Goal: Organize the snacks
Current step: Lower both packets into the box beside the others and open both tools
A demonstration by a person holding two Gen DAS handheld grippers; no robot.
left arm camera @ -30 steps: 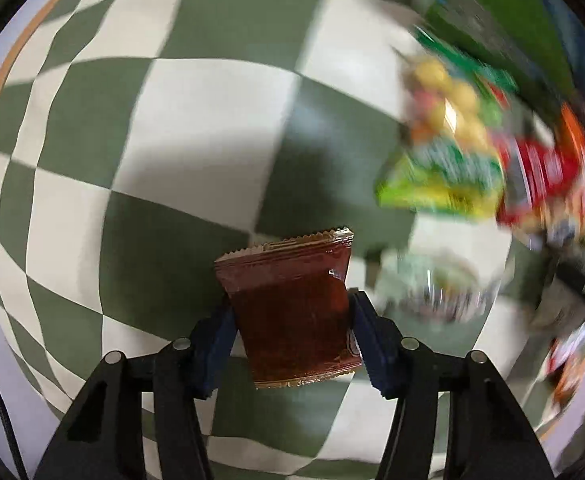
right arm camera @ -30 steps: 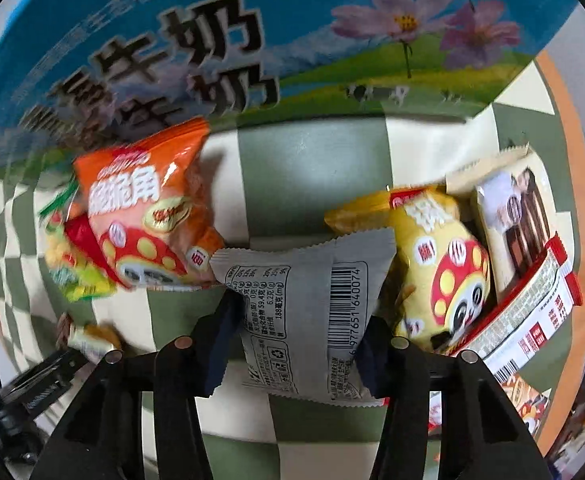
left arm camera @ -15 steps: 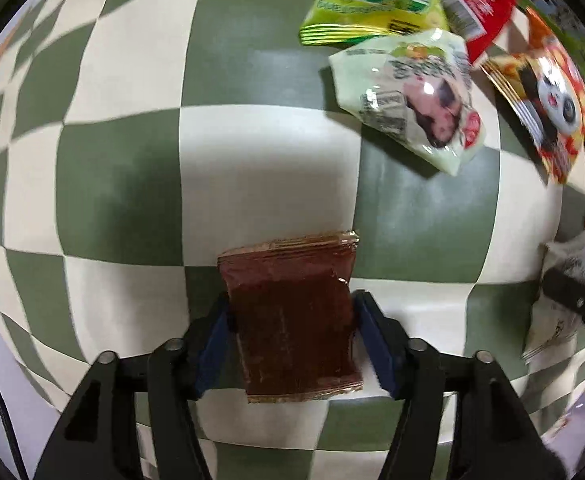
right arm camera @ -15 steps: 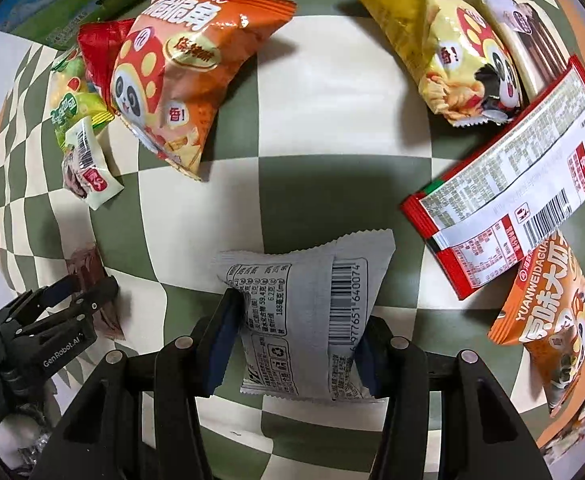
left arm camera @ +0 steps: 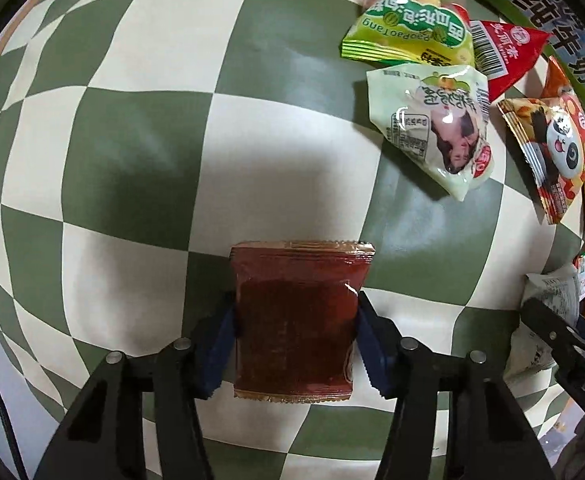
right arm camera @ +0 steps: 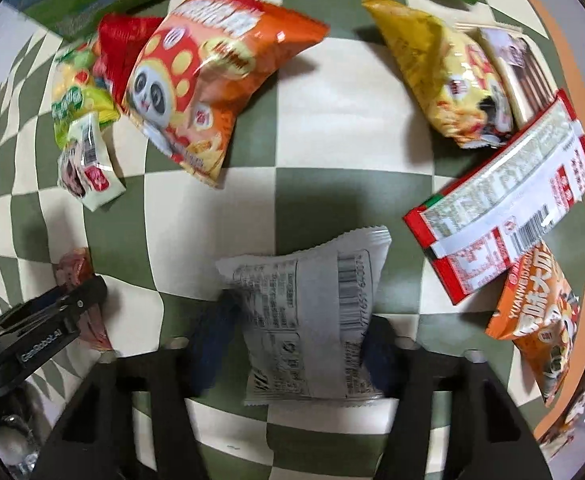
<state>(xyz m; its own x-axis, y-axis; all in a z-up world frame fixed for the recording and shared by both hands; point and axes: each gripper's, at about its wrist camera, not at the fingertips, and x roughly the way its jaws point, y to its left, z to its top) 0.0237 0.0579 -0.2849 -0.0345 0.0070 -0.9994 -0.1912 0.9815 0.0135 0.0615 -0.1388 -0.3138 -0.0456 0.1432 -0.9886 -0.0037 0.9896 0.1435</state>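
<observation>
My left jaws (left arm camera: 296, 336) are closing on a brown packet (left arm camera: 298, 320), my right jaws (right arm camera: 296, 338) on a grey packet (right arm camera: 308, 320); both packets hang lengthwise, straight down over the checked bench (left arm camera: 132, 140)

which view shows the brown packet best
The left wrist view: the brown packet sits centred and sharp between the closing left gripper pads. The right wrist view shows only a blurred sliver of it at the left edge.

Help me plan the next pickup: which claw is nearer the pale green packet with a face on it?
Left. The left claw, closing on a brown sachet, sits just below the pale green packet. The right claw, closing on a grey packet, is farther right.
</observation>
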